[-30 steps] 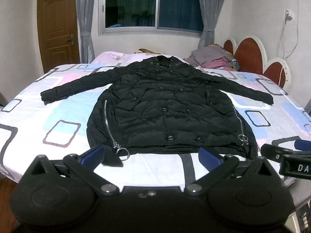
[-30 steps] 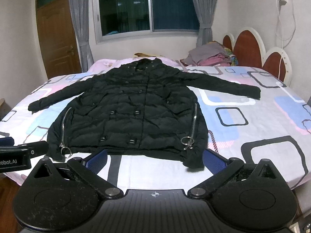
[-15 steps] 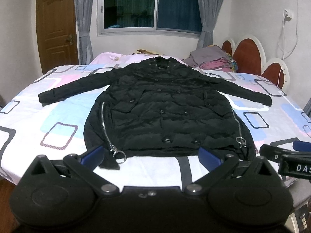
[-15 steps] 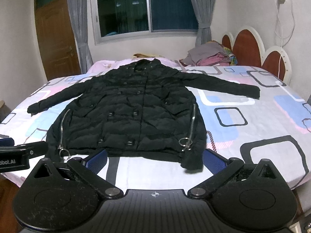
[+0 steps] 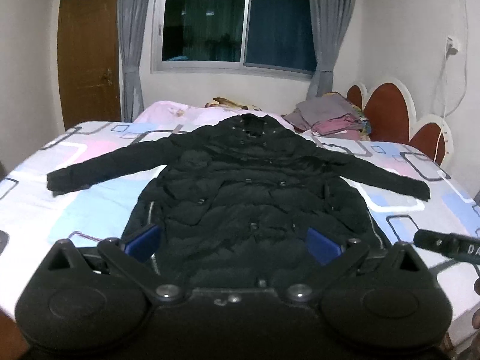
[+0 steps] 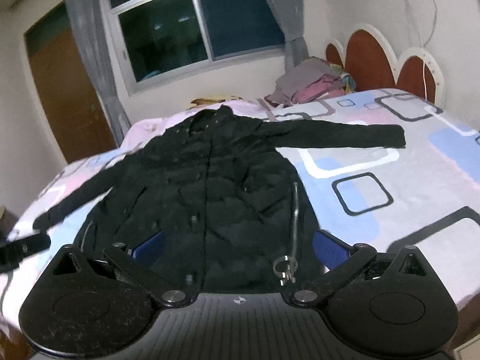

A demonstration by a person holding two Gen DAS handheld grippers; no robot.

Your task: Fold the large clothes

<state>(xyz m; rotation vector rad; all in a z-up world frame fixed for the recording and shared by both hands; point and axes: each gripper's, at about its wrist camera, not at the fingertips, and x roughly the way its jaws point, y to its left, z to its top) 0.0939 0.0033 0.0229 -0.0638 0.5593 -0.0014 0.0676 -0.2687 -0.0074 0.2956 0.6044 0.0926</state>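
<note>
Your coat (image 5: 255,186) lies flat mid-frame on the bed (image 5: 90,210), front up, sleeves spread left and right, collar toward the window (image 5: 237,24). Left tongs (image 5: 232,240) gape wide over the hem at lower centre, holding nothing. Right tongs (image 6: 240,247) likewise wide, hem and zip ring (image 6: 285,265) between the blue pads (image 6: 330,252). Both frames blurred.
</note>
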